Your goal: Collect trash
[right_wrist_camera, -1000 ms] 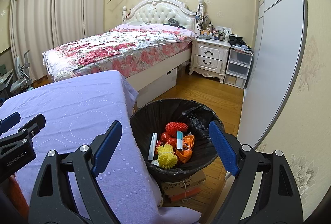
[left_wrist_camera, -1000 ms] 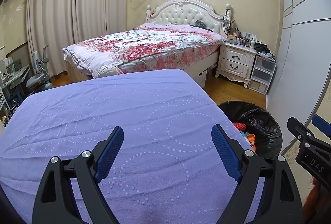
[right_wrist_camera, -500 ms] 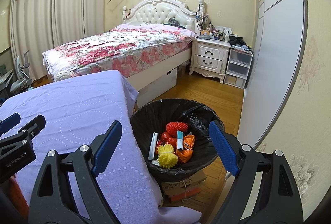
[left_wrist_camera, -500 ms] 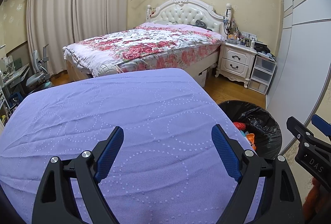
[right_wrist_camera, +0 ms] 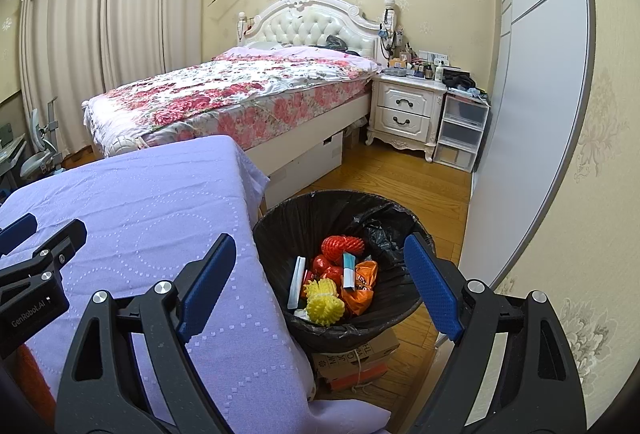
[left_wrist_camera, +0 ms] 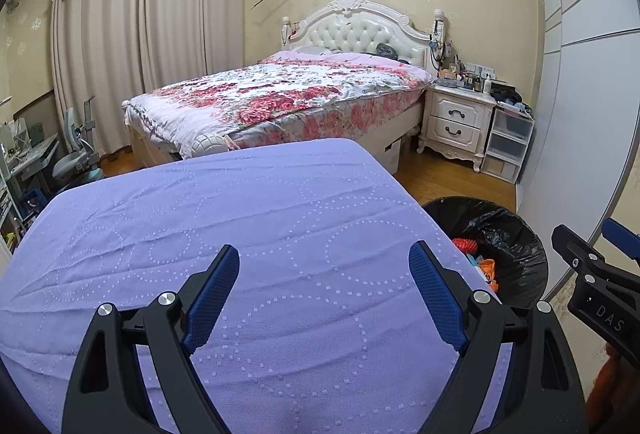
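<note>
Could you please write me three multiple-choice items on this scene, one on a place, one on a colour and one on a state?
1. Where does the trash bin stand?
A. on the bed
B. on the floor beside the purple-covered table
C. on the nightstand

2. What colour is the bin's liner?
A. white
B. blue
C. black

3. How are the right tongs?
A. open and holding nothing
B. shut on a yellow net
C. shut on a carton

Answers:
1 B, the bin sits on the wood floor right at the table's edge.
2 C, a black bag lines the rim.
3 A, the blue pads stand wide apart, and the yellow foam net lies in the bin.
</note>
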Demonstrator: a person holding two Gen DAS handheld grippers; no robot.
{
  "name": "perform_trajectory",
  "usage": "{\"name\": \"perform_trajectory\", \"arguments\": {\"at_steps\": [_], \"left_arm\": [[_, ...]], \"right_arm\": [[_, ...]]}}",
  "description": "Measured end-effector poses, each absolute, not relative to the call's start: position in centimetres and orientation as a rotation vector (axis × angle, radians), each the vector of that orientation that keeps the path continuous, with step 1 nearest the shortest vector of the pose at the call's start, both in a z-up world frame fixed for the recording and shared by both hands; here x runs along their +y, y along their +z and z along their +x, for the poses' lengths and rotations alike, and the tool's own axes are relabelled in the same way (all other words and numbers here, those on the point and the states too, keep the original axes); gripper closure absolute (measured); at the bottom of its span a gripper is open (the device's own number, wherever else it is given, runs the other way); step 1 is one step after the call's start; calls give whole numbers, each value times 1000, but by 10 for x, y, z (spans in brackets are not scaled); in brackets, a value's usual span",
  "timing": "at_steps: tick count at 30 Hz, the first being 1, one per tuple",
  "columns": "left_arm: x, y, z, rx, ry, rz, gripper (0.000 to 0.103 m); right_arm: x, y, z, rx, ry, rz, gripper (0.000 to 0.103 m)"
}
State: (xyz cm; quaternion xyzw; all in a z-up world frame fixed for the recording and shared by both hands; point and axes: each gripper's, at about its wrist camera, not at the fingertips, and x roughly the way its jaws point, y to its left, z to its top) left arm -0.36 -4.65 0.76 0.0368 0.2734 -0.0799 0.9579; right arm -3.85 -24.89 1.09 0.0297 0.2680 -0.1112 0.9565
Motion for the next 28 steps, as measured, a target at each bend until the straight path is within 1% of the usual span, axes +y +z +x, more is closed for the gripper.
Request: {"name": "perform_trajectory", "arguments": {"at_steps": [10, 12, 22, 28], "left_arm": [[-43, 7, 0, 568, -177, 53, 19], [-42, 7, -2, 561, -172, 46, 18], [-40, 9, -4, 524, -156, 49, 17], [-28, 5, 5, 566, -135, 56, 17]], "right_arm": [[-246, 12, -39, 547, -223, 58, 19], [-246, 12, -39, 548, -222, 58, 19], [-241, 9, -38, 550, -216, 53, 19], [-231, 7, -32, 564, -188, 49, 19]]}}
